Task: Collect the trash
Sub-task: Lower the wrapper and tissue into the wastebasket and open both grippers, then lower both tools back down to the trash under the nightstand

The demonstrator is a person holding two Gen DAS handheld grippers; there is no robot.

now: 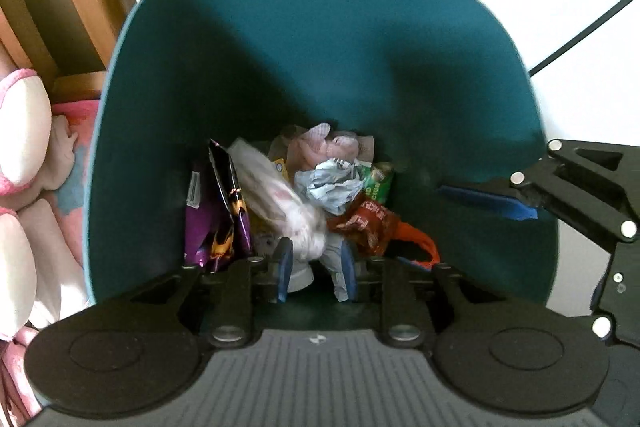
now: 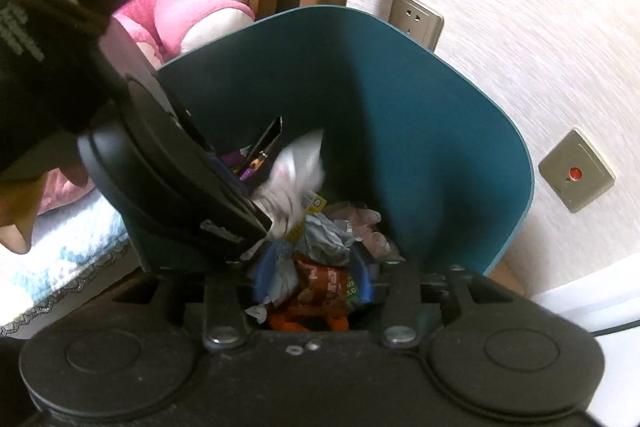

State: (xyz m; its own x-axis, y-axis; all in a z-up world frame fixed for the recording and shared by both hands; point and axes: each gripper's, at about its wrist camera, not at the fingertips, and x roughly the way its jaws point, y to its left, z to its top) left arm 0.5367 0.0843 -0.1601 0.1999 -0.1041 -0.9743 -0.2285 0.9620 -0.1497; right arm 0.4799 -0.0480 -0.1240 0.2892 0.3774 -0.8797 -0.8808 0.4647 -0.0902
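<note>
Both hand-held grippers over teal bin (image 1: 280, 39). Left hand-held gripper (image 1: 314, 269): jaws part-open, white wad (image 1: 280, 203) slipping free toward 12 o'clock. Right hand-held gripper (image 2: 316, 277): part-open, grip unclear. Advise: release fully before lifting clear.

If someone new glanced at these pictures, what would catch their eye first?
Most likely the teal trash bin that fills both views, with a bright heap of crumpled wrappers at its bottom. Both the left gripper and the right gripper point down into it, and a blurred white wad lies beside a purple snack bag.

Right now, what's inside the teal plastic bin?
The teal plastic bin holds a purple snack bag, white crumpled tissue, pale blue wrapper and red packet. Its bottom is covered.
</note>
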